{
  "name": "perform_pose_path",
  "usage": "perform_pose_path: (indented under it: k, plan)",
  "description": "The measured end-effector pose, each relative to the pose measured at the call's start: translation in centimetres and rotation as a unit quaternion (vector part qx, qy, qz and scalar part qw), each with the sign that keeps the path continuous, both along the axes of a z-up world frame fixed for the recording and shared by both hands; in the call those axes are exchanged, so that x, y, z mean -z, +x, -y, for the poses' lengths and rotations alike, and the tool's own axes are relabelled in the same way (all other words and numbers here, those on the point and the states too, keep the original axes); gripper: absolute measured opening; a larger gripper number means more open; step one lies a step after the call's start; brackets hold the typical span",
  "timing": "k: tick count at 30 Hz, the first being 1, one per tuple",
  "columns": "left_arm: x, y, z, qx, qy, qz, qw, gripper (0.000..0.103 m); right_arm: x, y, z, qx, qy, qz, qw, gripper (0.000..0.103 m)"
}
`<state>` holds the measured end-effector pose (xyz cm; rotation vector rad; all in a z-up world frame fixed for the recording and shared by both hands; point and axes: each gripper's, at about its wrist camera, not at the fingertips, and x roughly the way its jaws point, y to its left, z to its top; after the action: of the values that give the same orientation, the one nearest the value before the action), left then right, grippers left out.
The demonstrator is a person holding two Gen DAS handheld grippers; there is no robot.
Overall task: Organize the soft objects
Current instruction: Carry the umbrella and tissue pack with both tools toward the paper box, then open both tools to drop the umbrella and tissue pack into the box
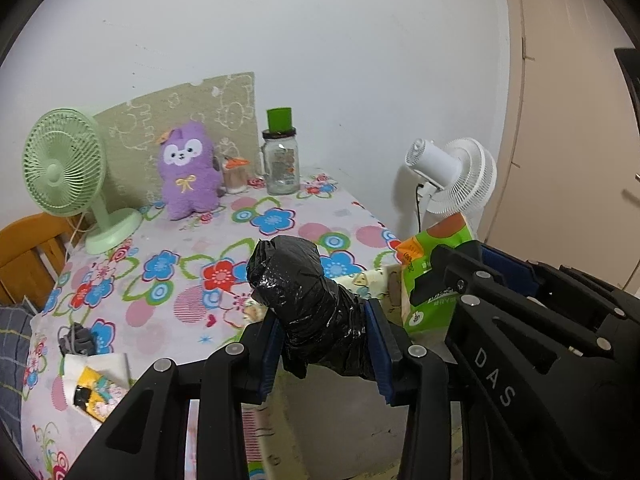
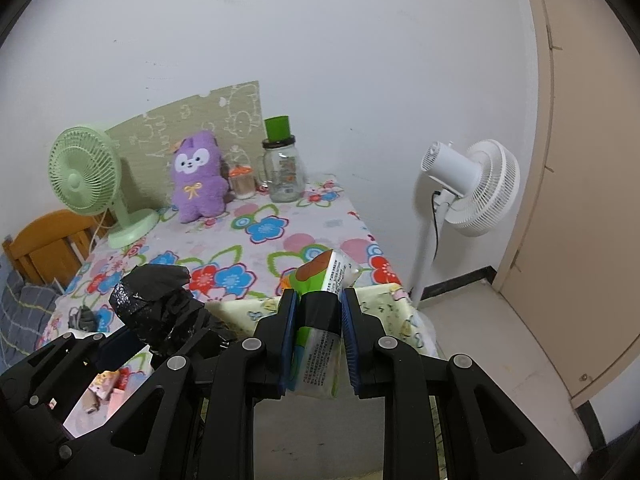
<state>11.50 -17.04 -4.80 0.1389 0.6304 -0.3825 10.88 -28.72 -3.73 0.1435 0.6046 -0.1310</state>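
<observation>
Low in the frame, the left gripper (image 1: 326, 344) is clamped on a crumpled black plastic bundle (image 1: 304, 300) and the right gripper (image 2: 320, 340) on a green tissue pack (image 2: 320, 320), both held above the flowered worktop (image 1: 180, 280), neither yet placed.

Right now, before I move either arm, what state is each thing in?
Left tongs: shut on the black plastic bag bundle, held above the table.
Right tongs: shut on the green tissue pack.
Purple plush toy: upright against the backboard.
Glass jar: upright, lid on.
Green desk fan: standing; running or not, cannot tell.
White pedestal fan: standing, plugged in.
</observation>
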Motion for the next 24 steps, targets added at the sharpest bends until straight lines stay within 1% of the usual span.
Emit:
perform_pose_path:
  k: [6, 7, 9, 10, 11, 15, 16, 17, 18, 19, 20, 22, 24]
  plan:
    - [1.0, 0.3, 1.5, 0.015, 0.012, -0.013, 0.9997, 0.042, 0.9, 0.4, 1.4, 0.011, 0.005, -0.009, 1.0, 0.025]
    - [1.1, 0.3, 1.7, 0.016, 0.013, -0.015, 0.9997, 0.044, 1.0, 0.5, 1.6, 0.012, 0.005, -0.01, 1.0, 0.025]
    - [1.3, 0.3, 1.8, 0.014, 0.012, -0.016, 0.9997, 0.057, 1.4, 0.6, 1.8, 0.015, 0.006, -0.015, 1.0, 0.025]
    - [1.4, 0.3, 1.8, 0.012, 0.012, -0.015, 0.9998, 0.068, 1.5, 0.6, 1.9, 0.015, 0.007, -0.016, 1.0, 0.025]
    - [1.4, 0.2, 1.8, 0.009, 0.012, -0.011, 0.9998, 0.075, 1.6, 0.6, 2.1, 0.015, 0.009, -0.017, 1.0, 0.027]
    - [1.4, 0.0, 1.8, 0.004, 0.012, -0.008, 0.9999, 0.087, 1.9, 0.7, 2.2, 0.015, 0.007, -0.02, 1.0, 0.031]
    - [1.4, 0.0, 1.7, 0.004, 0.011, -0.008, 0.9999, 0.089, 1.9, 0.7, 2.1, 0.015, 0.005, -0.02, 1.0, 0.034]
    - [1.4, -0.1, 1.7, 0.003, 0.011, -0.007, 0.9999, 0.091, 1.9, 0.6, 2.1, 0.015, 0.002, -0.02, 1.0, 0.045]
    - [1.3, -0.1, 1.7, 0.003, 0.011, -0.007, 0.9999, 0.095, 1.8, 0.5, 2.1, 0.015, 0.001, -0.019, 1.0, 0.053]
    - [1.3, -0.2, 1.7, 0.003, 0.012, -0.008, 0.9999, 0.1, 1.8, 0.4, 2.1, 0.014, 0.002, -0.016, 1.0, 0.071]
    - [1.2, -0.4, 1.6, 0.002, 0.014, -0.006, 0.9999, 0.101, 1.7, 0.1, 2.1, 0.018, 0.004, -0.008, 1.0, 0.081]
    - [1.1, -0.6, 1.4, -0.001, 0.012, -0.002, 0.9999, 0.103, 1.4, -0.4, 2.1, 0.027, -0.002, 0.007, 1.0, 0.086]
    - [0.9, -0.6, 1.2, 0.002, 0.006, -0.007, 1.0, 0.103, 1.2, -0.6, 1.8, 0.026, -0.01, 0.011, 1.0, 0.088]
